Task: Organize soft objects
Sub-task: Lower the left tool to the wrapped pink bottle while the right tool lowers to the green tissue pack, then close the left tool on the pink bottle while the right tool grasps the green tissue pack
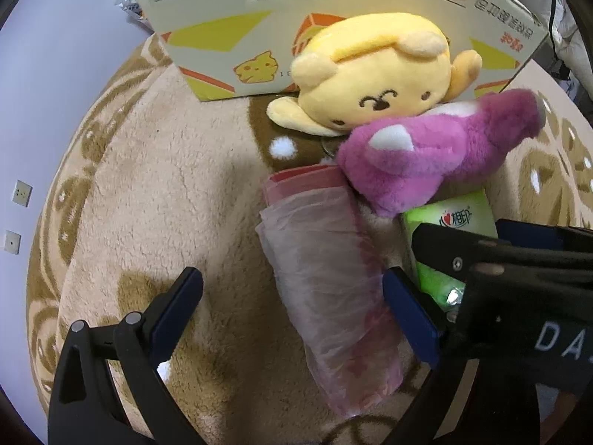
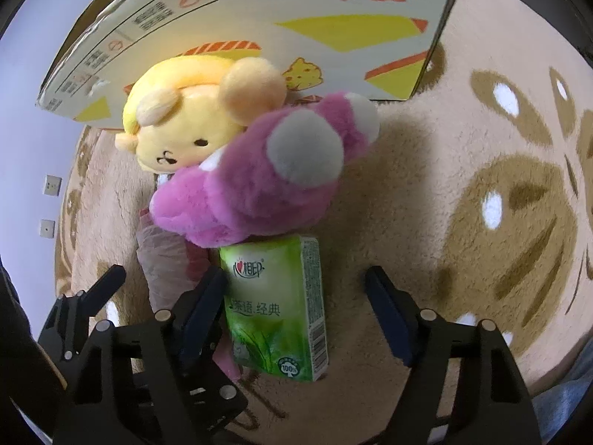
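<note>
A yellow plush bear [image 1: 374, 74] [image 2: 185, 122] lies against a cardboard box [image 1: 333, 3] [image 2: 259, 11]. A purple plush toy [image 1: 437, 148] [image 2: 259, 178] leans on it. A roll of pink plastic bags [image 1: 333, 282] [image 2: 166, 259] lies on the beige rug. A green tissue pack [image 1: 452, 230] [image 2: 278, 304] lies beside it. My left gripper [image 1: 292, 304] is open, its fingers on either side of the bag roll. My right gripper [image 2: 296, 296] is open around the tissue pack and also shows in the left wrist view [image 1: 500, 259].
A beige rug with brown patterns [image 1: 148, 185] [image 2: 481, 185] covers the floor. A white wall with two sockets [image 1: 16, 215] [image 2: 50, 204] is to the left.
</note>
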